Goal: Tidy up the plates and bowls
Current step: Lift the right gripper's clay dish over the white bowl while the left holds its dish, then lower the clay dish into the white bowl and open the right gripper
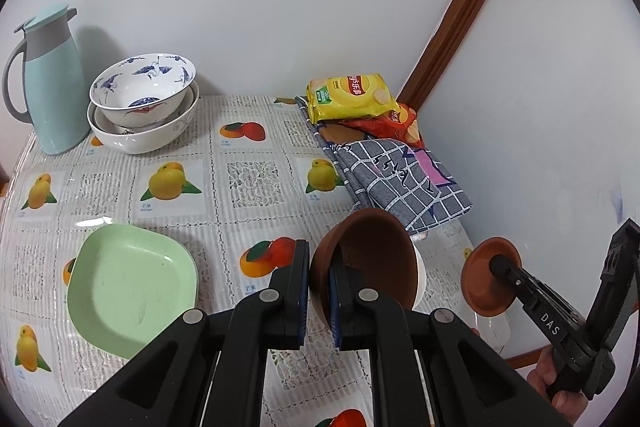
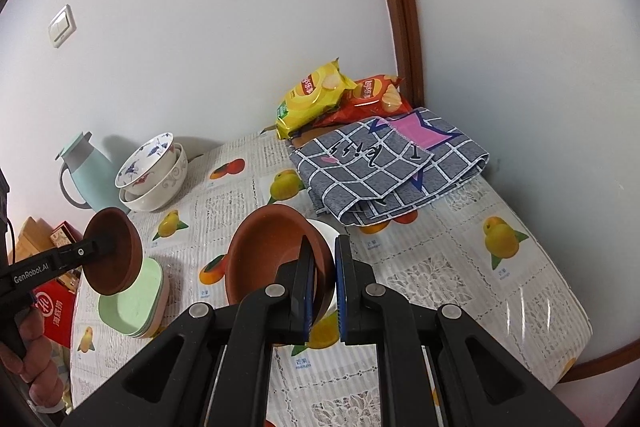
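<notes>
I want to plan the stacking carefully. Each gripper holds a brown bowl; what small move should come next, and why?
Probably set the left brown bowl down on the bare tablecloth beside the green plate. The left gripper and right gripper are each shut on a bowl in the air, so one should rest before the right brown bowl can nest in it.

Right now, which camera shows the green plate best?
The left wrist view: the green plate lies open, its whole inside visible. In the right wrist view, the brown bowl hides part of the plate.
</notes>
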A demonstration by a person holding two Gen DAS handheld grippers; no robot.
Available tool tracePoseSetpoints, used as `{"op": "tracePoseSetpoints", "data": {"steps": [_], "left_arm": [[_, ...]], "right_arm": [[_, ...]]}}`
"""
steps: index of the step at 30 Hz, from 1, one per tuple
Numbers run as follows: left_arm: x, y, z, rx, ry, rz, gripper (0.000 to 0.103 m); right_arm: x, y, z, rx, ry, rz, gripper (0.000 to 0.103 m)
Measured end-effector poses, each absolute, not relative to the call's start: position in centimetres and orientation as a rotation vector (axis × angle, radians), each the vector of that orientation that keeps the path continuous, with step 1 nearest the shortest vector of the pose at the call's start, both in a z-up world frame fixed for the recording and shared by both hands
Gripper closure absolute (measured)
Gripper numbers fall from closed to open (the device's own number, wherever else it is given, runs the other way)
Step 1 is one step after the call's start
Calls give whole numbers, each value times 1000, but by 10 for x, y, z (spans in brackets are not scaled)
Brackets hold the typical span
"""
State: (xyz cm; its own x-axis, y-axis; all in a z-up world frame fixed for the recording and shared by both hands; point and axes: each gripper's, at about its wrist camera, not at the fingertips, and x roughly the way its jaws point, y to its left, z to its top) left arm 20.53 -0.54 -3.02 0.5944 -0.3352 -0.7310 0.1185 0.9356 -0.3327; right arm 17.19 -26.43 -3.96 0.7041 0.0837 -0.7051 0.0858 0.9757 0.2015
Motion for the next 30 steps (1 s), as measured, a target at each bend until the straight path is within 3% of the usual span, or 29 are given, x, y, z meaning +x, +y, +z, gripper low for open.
{"op": "tracePoseSetpoints", "data": {"steps": [30], "left_arm": [[243, 1, -92, -292, 1011, -245, 94]], "right_arm": [[228, -236, -128, 176, 975, 24, 93]]}}
